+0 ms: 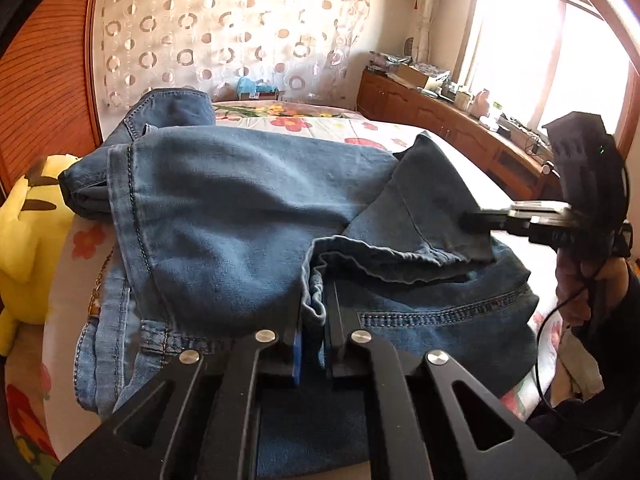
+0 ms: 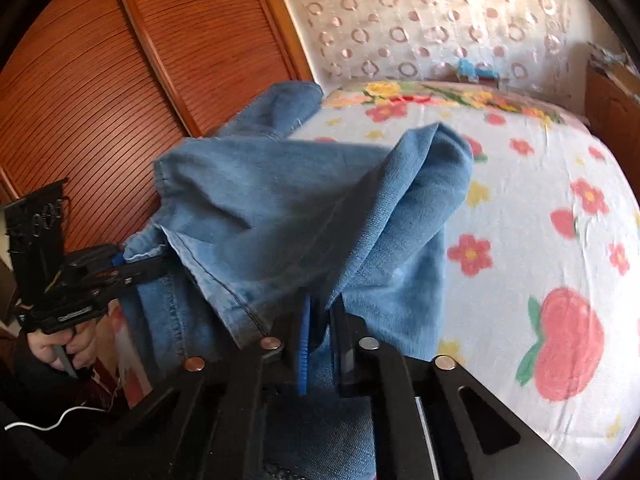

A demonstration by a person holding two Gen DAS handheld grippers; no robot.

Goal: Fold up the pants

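my left gripper (image 1: 314, 320) clamped on jeans (image 1: 240, 208) hem | my right gripper (image 2: 320, 320) clamped on other hem | jeans over floral bed (image 2: 540, 200)

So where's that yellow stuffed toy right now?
The yellow stuffed toy sits at the far left edge of the left wrist view, on the flowered bed, right beside the jeans.
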